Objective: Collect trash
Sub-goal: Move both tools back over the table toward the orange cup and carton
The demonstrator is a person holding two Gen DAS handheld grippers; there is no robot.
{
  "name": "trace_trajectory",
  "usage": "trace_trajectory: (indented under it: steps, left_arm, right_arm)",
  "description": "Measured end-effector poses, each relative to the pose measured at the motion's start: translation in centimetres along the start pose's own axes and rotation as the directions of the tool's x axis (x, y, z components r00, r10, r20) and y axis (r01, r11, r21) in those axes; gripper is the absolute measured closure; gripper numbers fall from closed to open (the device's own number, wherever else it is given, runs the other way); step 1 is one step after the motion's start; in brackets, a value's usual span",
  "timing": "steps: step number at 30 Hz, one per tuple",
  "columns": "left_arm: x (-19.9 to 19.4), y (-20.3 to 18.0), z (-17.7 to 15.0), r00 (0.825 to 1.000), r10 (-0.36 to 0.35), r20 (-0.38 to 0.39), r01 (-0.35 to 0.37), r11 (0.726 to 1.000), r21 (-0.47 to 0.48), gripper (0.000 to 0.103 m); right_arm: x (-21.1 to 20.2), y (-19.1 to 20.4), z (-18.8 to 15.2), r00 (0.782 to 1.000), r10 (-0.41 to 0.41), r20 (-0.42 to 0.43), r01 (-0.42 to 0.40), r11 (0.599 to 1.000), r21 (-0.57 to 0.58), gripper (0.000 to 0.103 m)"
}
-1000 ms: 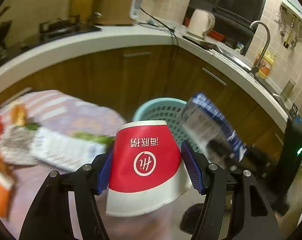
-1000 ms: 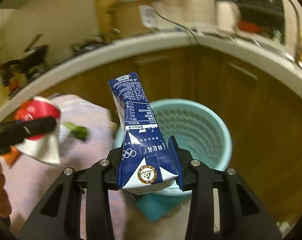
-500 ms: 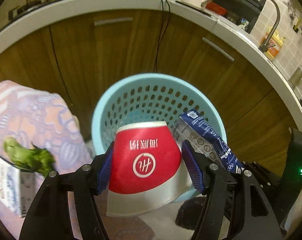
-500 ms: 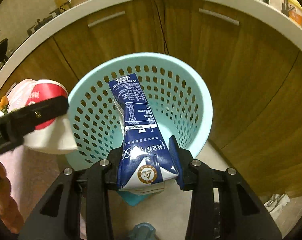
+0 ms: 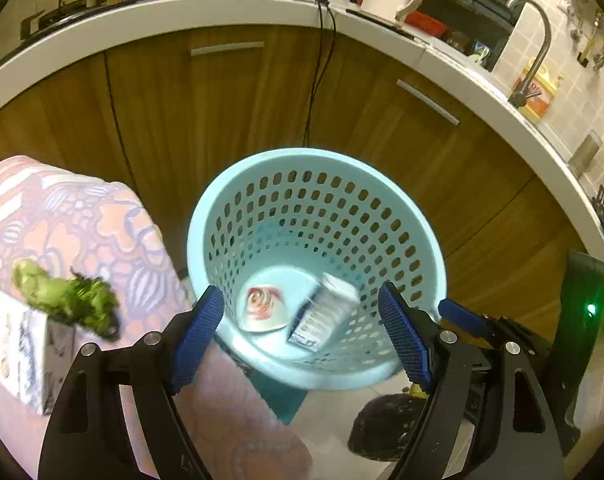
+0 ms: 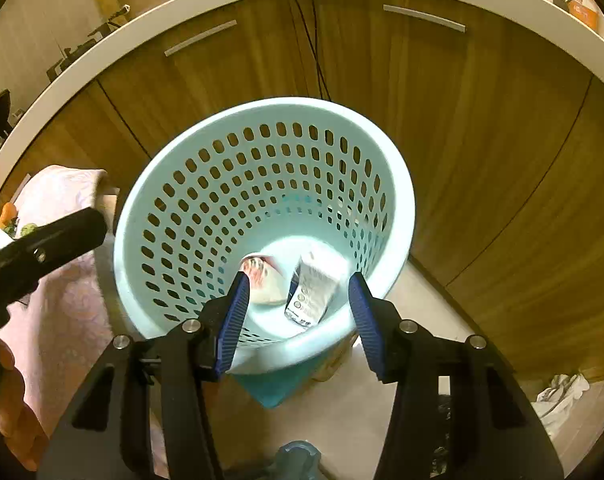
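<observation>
The red paper cup and milk carton have dropped into the laundry-style basket; left gripper and right gripper, opening and empty, hang above its near rim.

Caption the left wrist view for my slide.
Left gripper opening above the blue basket; paper cup and milk carton lie inside.

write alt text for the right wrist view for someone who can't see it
The right tongs, jaws opening and empty, hang over a pale blue perforated bin where a red-and-white paper cup and a blue carton lie at the bottom. Wooden cabinets stand behind.
</observation>
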State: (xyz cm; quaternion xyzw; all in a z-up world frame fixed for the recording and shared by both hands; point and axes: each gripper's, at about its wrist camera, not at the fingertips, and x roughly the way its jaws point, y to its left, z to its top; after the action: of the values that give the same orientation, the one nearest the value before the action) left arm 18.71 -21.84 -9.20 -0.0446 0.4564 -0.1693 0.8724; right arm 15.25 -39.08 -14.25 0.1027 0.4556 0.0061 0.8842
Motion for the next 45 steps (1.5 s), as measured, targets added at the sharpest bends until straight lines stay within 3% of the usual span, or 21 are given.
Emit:
trace_trajectory:
  steps: [5, 11, 19, 25, 31, 36, 40, 43, 45]
  left_arm:
    - [-4.0, 0.6, -1.1, 0.997, -0.005, 0.077, 0.004, 1.000, 0.010, 0.026]
    - [-9.7, 3.1, -2.8, 0.984, 0.022, 0.174, -0.020, 1.000, -0.013, 0.026]
    - [-18.2, 9.9, -6.2, 0.949, 0.154, 0.276, -0.128, 0.986, -0.110, 0.022]
    - [-23.7, 16.7, -9.6, 0.901, 0.323, 0.290, -0.268, 0.939, -0.213, 0.019]
    - [-26.4, 23.8, -12.4, 0.865, 0.439, 0.243, -0.360, 0.880, -0.310, 0.016]
    - [-26.5, 28.7, -13.8, 0.871, 0.457, 0.184, -0.372, 0.855, -0.361, 0.015]
    - [-25.2, 30.7, -14.5, 0.905, 0.401, 0.142, -0.322, 0.864, -0.387, 0.015]
    - [-24.5, 31.0, -15.4, 0.935, 0.327, 0.137, -0.250, 0.882, -0.400, 0.014]
    - [-24.1, 30.5, -15.6, 0.944, 0.302, 0.131, -0.230, 0.890, -0.395, 0.014]
  right_arm:
    - [-2.4, 1.9, 0.3, 0.998, 0.043, 0.056, -0.040, 0.998, -0.043, 0.055]
    - [-5.7, 7.1, 0.0, 0.984, 0.119, 0.129, -0.099, 0.983, -0.153, 0.055]
    - [-7.3, 15.4, -1.1, 0.963, 0.235, 0.134, -0.184, 0.931, -0.316, 0.055]
    - [-5.9, 19.8, -1.1, 0.950, 0.298, 0.094, -0.244, 0.896, -0.372, 0.055]
    - [-3.6, 22.6, -0.2, 0.944, 0.328, 0.038, -0.289, 0.875, -0.390, 0.055]
    - [-2.1, 24.2, 1.0, 0.934, 0.356, -0.004, -0.329, 0.858, -0.395, 0.055]
    - [-0.6, 24.6, 1.4, 0.931, 0.360, -0.057, -0.352, 0.851, -0.390, 0.055]
    - [0.1, 24.3, 1.1, 0.912, 0.395, -0.108, -0.406, 0.839, -0.362, 0.055]
    - [-0.2, 24.3, 0.6, 0.912, 0.393, -0.117, -0.408, 0.838, -0.363, 0.055]
